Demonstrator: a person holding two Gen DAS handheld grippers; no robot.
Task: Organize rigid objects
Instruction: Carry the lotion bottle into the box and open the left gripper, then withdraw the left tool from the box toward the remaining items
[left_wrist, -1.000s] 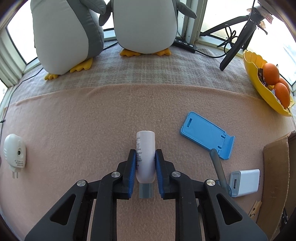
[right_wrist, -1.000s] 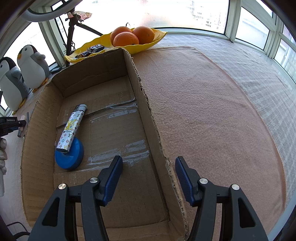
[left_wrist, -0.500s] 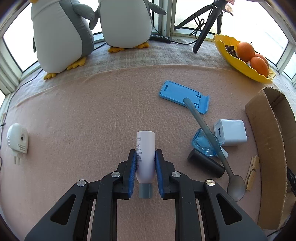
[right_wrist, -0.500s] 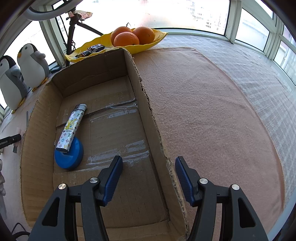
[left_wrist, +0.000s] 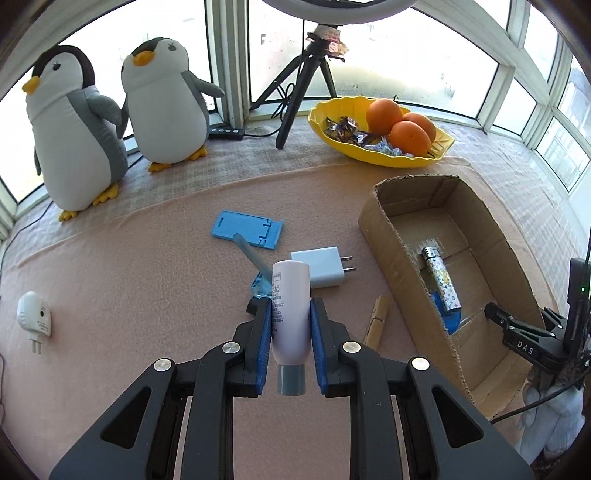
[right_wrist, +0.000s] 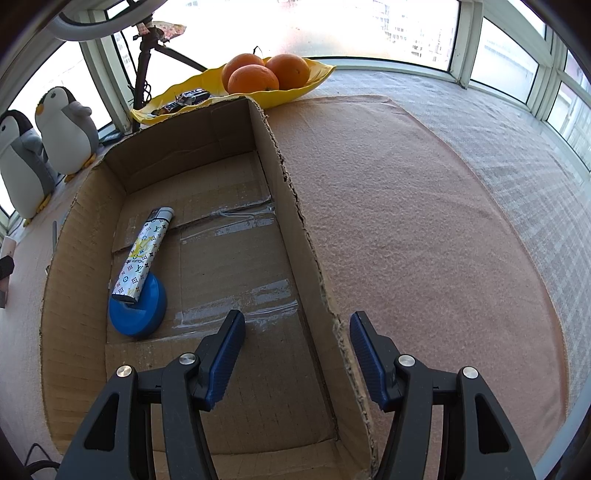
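Observation:
My left gripper (left_wrist: 290, 325) is shut on a white bottle (left_wrist: 290, 306) with a grey cap, held above the pink cloth. The cardboard box (left_wrist: 391, 243) lies to its right; it holds a patterned lighter (left_wrist: 441, 278) and a blue disc (left_wrist: 450, 319). My right gripper (right_wrist: 297, 350) is open and empty, its jaws straddling the box's right wall (right_wrist: 295, 221). The lighter (right_wrist: 144, 251) and the blue disc (right_wrist: 138, 310) lie at the box's left side. The right gripper also shows at the right edge of the left wrist view (left_wrist: 524, 332).
On the cloth lie a blue phone stand (left_wrist: 245, 229), a white charger (left_wrist: 321, 267), a spoon (left_wrist: 251, 254), a clothespin (left_wrist: 376, 321) and a white plug-in device (left_wrist: 35, 317). Two plush penguins (left_wrist: 74, 133), a tripod (left_wrist: 306, 74) and a yellow fruit dish (left_wrist: 380, 133) stand behind.
My left gripper has lifted and swung right with the bottle, bringing the box and the fruit dish into view. The right gripper has stayed still over the box wall.

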